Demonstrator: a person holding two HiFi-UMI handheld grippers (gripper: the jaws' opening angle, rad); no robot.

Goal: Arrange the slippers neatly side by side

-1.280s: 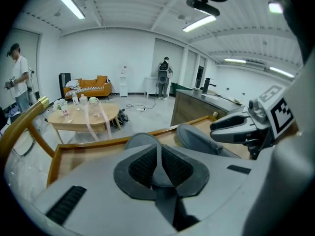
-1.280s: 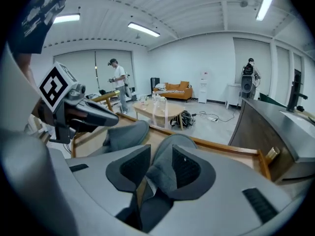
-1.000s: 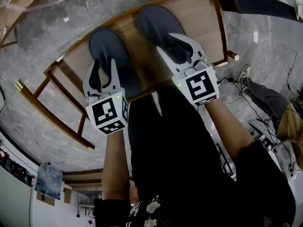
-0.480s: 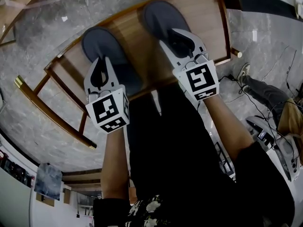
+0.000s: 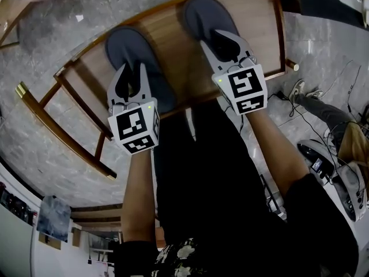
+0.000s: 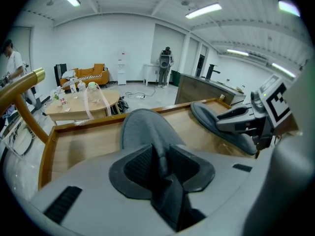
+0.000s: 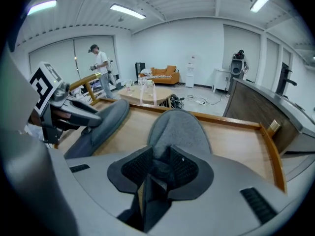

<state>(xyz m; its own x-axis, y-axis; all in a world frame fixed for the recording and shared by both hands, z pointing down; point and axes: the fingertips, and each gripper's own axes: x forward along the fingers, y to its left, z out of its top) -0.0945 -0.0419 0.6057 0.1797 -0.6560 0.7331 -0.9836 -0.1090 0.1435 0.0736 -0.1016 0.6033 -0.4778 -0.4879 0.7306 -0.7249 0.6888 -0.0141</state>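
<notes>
Two grey slippers lie toes-away on a rimmed wooden table [image 5: 256, 22]. The left slipper [image 5: 128, 44] and the right slipper [image 5: 203, 15] are apart, with bare wood between them. My left gripper [image 5: 132, 77] sits at the left slipper's heel. In the left gripper view the thin heel rim of this slipper [image 6: 142, 124] stands between the pads [image 6: 140, 163] while the jaws are opening. My right gripper [image 5: 229, 44] is over the right slipper's heel. Its jaws are closing, and the slipper's [image 7: 178, 127] fabric fills the gap between the pads [image 7: 183, 168].
The table's raised rim [image 6: 47, 146] runs round the slippers. Wooden rails [image 5: 63, 134] stand out at its left. Cables and a person's shoe [image 5: 300, 88] lie on the floor to the right. Farther off are a round table with bottles [image 6: 83, 100] and a standing person [image 7: 101, 63].
The left jaws were wide, narrowed on the heel, and now stand wider again. Both grippers and slippers have shifted a little right in the view. The right gripper stays on its slipper.
</notes>
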